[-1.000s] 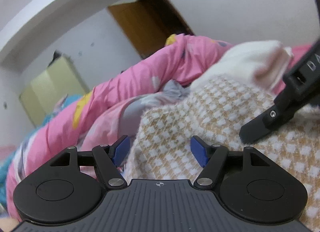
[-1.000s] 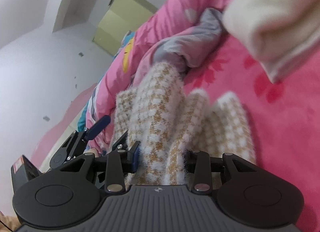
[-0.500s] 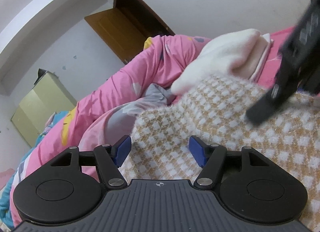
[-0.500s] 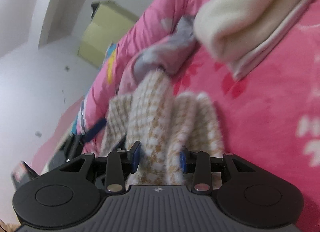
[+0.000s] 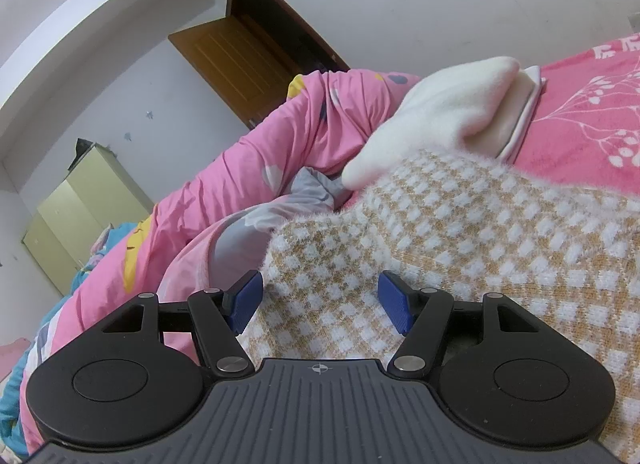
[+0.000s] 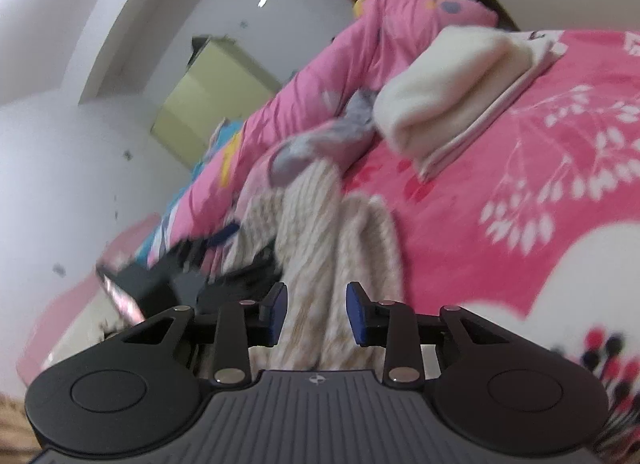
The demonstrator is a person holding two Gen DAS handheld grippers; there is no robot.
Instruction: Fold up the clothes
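A fuzzy tan-and-white checked sweater [image 5: 460, 248] lies on the pink bed and fills the right of the left wrist view. My left gripper [image 5: 320, 300] is open over the sweater's near edge, its blue pads apart with the knit between and beneath them. In the right wrist view the same sweater [image 6: 320, 232] runs in long bunched folds away from my right gripper [image 6: 316, 312], which is shut on a fold of it. The left gripper [image 6: 176, 268] shows there as a blurred black shape to the left of the sweater.
A folded cream garment [image 5: 452, 112] [image 6: 460, 76] lies beyond the sweater on the pink floral blanket [image 6: 540, 168]. A rumpled pink quilt [image 5: 280, 144] runs along the far side. A wooden door [image 5: 240, 52] and a pale green wardrobe [image 5: 80, 216] stand behind.
The right gripper has drawn back with the sweater fold and has left the left wrist view. The left gripper stayed open over the sweater, tilting slightly upward.
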